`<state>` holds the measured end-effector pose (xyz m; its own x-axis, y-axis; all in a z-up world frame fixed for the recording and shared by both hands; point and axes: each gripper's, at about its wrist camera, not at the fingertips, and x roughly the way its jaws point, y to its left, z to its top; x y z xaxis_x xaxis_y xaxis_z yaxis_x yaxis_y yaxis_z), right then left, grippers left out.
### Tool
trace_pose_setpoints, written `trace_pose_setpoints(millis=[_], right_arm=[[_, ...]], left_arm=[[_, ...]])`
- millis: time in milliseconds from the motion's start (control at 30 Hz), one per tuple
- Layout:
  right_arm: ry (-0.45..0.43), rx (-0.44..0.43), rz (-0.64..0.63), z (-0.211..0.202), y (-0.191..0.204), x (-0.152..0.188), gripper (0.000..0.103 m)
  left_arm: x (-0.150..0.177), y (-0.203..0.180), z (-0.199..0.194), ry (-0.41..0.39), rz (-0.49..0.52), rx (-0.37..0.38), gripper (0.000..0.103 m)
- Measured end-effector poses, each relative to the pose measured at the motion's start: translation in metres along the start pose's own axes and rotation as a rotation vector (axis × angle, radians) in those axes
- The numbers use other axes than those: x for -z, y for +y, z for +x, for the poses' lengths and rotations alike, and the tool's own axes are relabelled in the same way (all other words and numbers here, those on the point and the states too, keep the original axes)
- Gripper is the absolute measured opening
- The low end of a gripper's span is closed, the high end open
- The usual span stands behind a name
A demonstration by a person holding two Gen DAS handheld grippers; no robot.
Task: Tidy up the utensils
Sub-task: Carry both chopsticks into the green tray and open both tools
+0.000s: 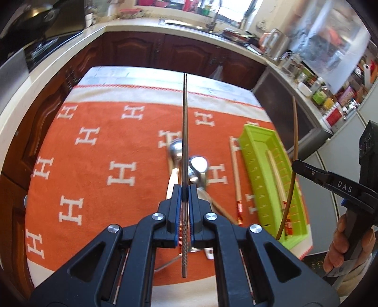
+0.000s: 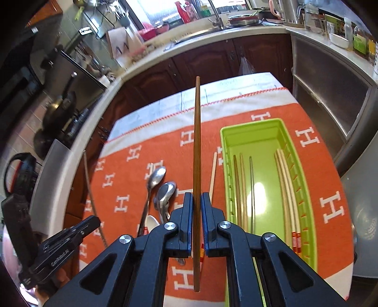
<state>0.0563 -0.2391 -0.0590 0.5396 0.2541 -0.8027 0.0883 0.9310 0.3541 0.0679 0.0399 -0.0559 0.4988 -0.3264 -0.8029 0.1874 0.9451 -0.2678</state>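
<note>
The right gripper [image 2: 196, 200], pinching a brown wooden chopstick [image 2: 197, 146] lengthwise, hangs just beside the green plastic tray's [image 2: 250, 125] left rim, nearer than the left gripper [image 1: 184, 191] pinching a grey metal chopstick [image 1: 185, 118].

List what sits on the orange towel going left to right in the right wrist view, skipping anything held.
Long-handled steel spoon → shorter steel spoon → pale wooden chopstick lying on the towel → lime green plastic utensil tray.

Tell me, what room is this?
Most likely a home kitchen: a sink tap by the window, a frying pan on the stove, and spoons beside a green utensil tray.
</note>
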Motion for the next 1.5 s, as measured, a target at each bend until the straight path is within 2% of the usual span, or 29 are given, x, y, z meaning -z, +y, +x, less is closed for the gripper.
trace_pose_setpoints(millis=[133,300,533,733,1000,1167,1367,1400,1500], right_arm=[[-0.010,-0.006,-0.035,-0.028,-0.017,0.001,0.006],[-0.005,0.052,-0.075,-0.045,-0.041,0.006,0.006],[0.035,0.112,-0.095,-0.038,-0.067,0.019,0.007],[0.056,0.126,-0.075,-0.029,-0.088,0.025,0.007],[0.099,0.123,-0.060,-0.005,-0.101,0.026,0.009],[0.102,0.131,-0.063,0.006,-0.105,0.029,0.028],[0.088,0.116,-0.065,0.008,-0.098,0.031,0.029],[0.084,0.114,-0.063,0.006,-0.094,0.032,0.029],[0.073,0.100,-0.058,0.003,-0.090,0.032,0.029]], left_arm=[[-0.008,-0.031,-0.006,-0.002,0.040,0.036,0.003],[-0.014,-0.076,0.001,0.032,0.083,0.095,0.003],[-0.014,-0.140,0.029,0.103,0.137,0.165,0.003],[-0.008,-0.175,0.064,0.163,0.159,0.175,0.003],[-0.001,-0.185,0.094,0.202,0.173,0.151,0.004],[-0.001,-0.182,0.098,0.201,0.169,0.145,0.004],[0.001,-0.180,0.089,0.187,0.197,0.131,0.004],[0.001,-0.179,0.086,0.181,0.207,0.126,0.006],[0.003,-0.174,0.074,0.150,0.234,0.106,0.025]])
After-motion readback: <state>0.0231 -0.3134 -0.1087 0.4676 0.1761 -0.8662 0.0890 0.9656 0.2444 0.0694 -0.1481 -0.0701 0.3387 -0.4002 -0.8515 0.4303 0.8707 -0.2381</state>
